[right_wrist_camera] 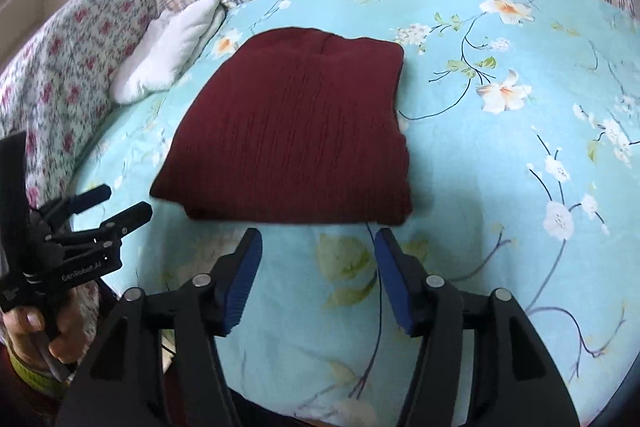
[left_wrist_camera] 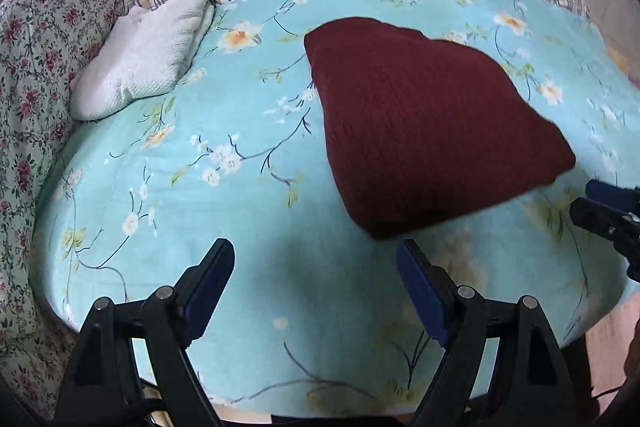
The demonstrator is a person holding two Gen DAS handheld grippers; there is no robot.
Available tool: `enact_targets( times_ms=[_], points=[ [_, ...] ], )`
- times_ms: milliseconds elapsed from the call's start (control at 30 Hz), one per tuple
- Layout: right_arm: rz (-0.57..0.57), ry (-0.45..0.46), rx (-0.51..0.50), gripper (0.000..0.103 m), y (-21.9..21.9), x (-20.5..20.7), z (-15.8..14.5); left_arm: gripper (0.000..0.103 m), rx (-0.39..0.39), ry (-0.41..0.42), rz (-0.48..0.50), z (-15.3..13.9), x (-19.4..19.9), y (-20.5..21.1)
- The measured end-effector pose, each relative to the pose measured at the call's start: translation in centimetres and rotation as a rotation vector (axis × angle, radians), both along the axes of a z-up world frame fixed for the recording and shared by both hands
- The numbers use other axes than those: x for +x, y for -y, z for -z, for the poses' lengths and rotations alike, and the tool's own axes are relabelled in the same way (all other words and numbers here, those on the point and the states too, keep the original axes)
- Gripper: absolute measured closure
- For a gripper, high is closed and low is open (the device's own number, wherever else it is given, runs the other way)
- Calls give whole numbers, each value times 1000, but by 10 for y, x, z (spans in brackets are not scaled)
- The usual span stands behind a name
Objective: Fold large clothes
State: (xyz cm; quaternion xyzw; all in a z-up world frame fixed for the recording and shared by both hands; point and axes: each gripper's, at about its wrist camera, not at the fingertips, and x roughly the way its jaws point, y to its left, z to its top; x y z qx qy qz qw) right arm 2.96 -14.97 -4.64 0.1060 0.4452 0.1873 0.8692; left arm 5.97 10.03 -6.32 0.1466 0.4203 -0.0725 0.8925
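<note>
One folded maroon ribbed knit mid-frame on floral sheet; one white nubbly pillow upper left; left gripper and right gripper both spread, empty

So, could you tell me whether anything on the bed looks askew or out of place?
Nothing stands out. The folded maroon sweater lies flat and compact on the floral bedsheet, clear of the white pillow.

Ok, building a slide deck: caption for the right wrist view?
Folded maroon knit sweater on floral turquoise bedsheet, right hand-held gripper open just short of it.
</note>
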Motion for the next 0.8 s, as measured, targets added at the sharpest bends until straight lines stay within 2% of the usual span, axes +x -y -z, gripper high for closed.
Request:
enact_targets(
  times_ms=[133,300,433,600,800],
  points=[
    [-16,18,-33,33,1,-11,-3,19,31,4,4,2,-9,0],
    [-19,28,-44,29,4,-19,-5,19,25,-3,21,-3,-16,-3],
    [-20,21,-40,28,7,-21,-4,19,58,21,17,-9,-17,-3],
    [-37,18,-38,26,6,-22,-9,19,71,60,15,-28,-21,-4],
    [-69,64,-59,23,5,-22,-33,16,49,92,7,-53,-20,-9]
  ],
)
